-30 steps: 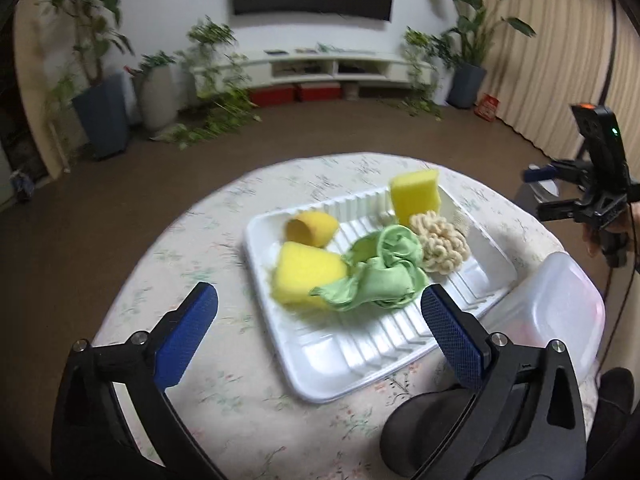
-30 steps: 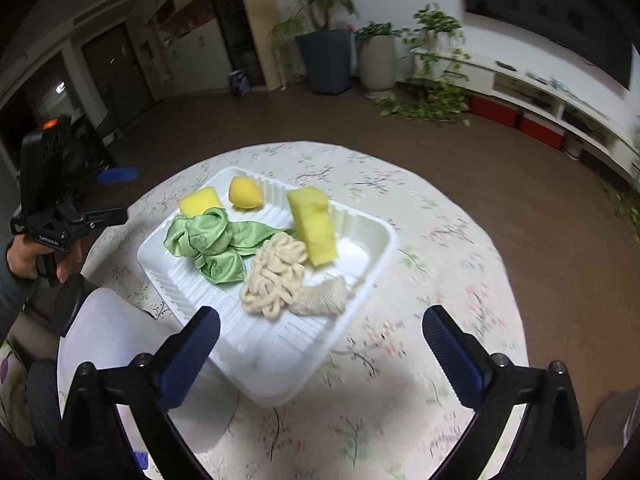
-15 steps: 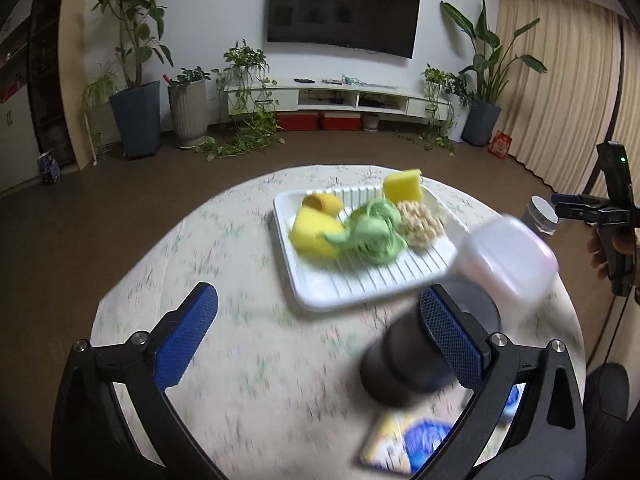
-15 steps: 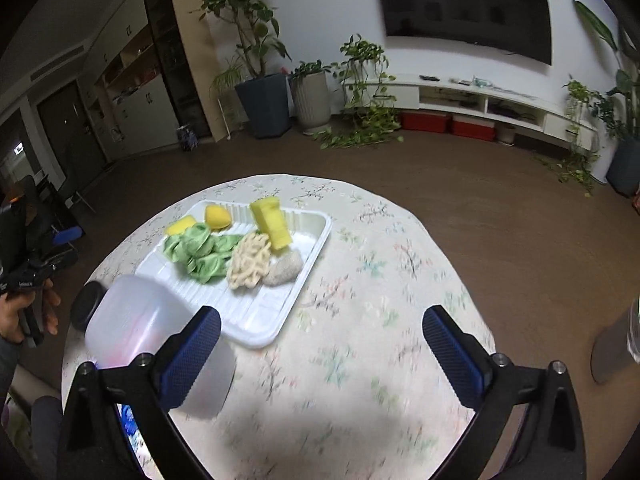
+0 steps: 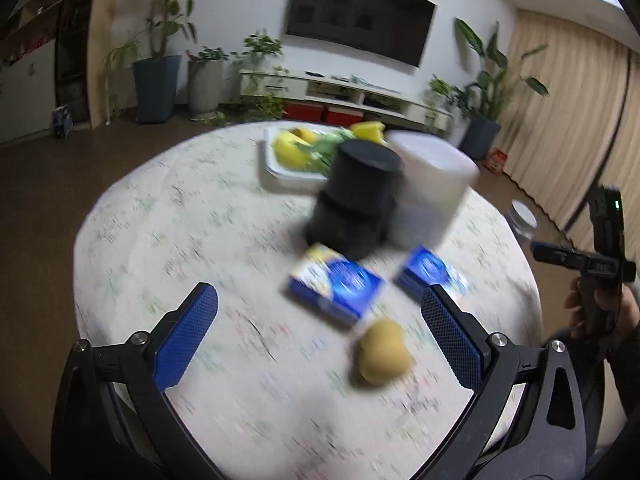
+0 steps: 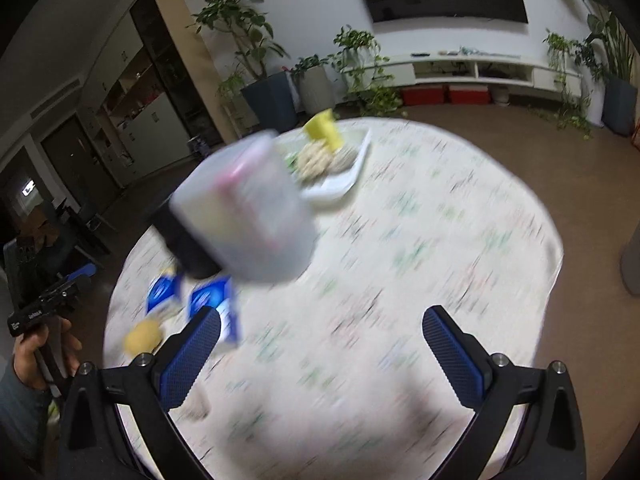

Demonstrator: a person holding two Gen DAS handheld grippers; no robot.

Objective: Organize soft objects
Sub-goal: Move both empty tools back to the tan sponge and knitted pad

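Note:
Both views are smeared by motion. A white tray [image 5: 272, 170] at the far side of the round table holds yellow sponges [image 5: 290, 150] and a green cloth [image 5: 326, 148]. In the right wrist view the tray [image 6: 348, 184] shows a yellow sponge block [image 6: 324, 128] and a cream knitted piece [image 6: 314, 158]. A loose yellow sponge [image 5: 382, 354] [image 6: 144, 336] lies near the table's front edge. My left gripper [image 5: 318, 294] is open over the table, just short of that sponge. My right gripper [image 6: 320, 316] is open above bare tablecloth.
A black cylinder [image 5: 356, 196] and a translucent white container [image 5: 432, 192] [image 6: 244, 212] stand mid-table in front of the tray. Two blue packets [image 5: 340, 284] [image 5: 430, 270] lie before them. A hand [image 6: 36, 352] holds the other gripper at the table's edge.
Both grippers have drawn back from the tray, which is now far off. The container, black cylinder, blue packets and loose sponge have come into view. Both grippers stay open.

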